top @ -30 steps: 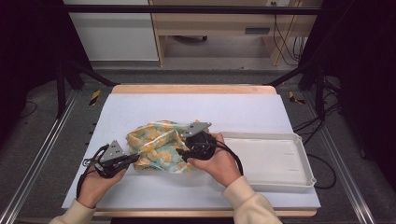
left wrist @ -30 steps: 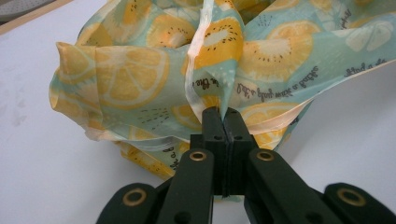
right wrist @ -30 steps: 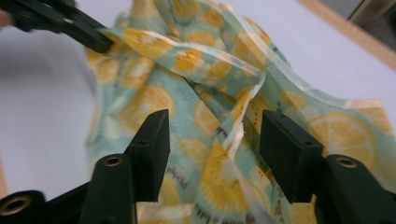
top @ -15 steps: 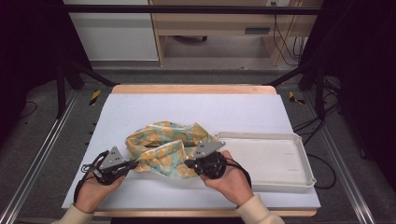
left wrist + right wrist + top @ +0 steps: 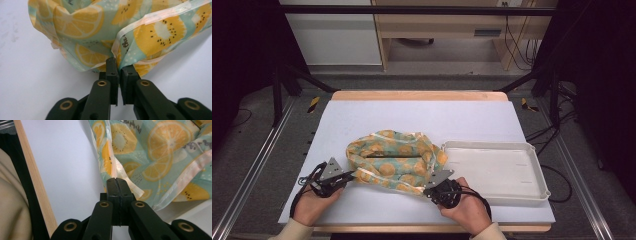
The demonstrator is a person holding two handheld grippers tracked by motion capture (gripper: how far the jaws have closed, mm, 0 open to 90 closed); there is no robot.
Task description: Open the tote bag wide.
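Fruit-print cloth (image 5: 394, 161) is pinched by left tool (image 5: 117, 65) and, seemingly, right tool (image 5: 117, 182).

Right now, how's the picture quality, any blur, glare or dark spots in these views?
High view: even light on the white table, fruit-print cloth fairly sharp, surroundings fall dark. Left gripper view: the cloth is crisp, the left gripper casts a soft shadow, no glare. Right gripper view: the right gripper is sharp, the near sleeve blurred.

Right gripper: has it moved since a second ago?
Yes. The right gripper, shut on the fruit-print cloth, has come toward the table's near edge, dragging the cloth's corner alongside the white tray.
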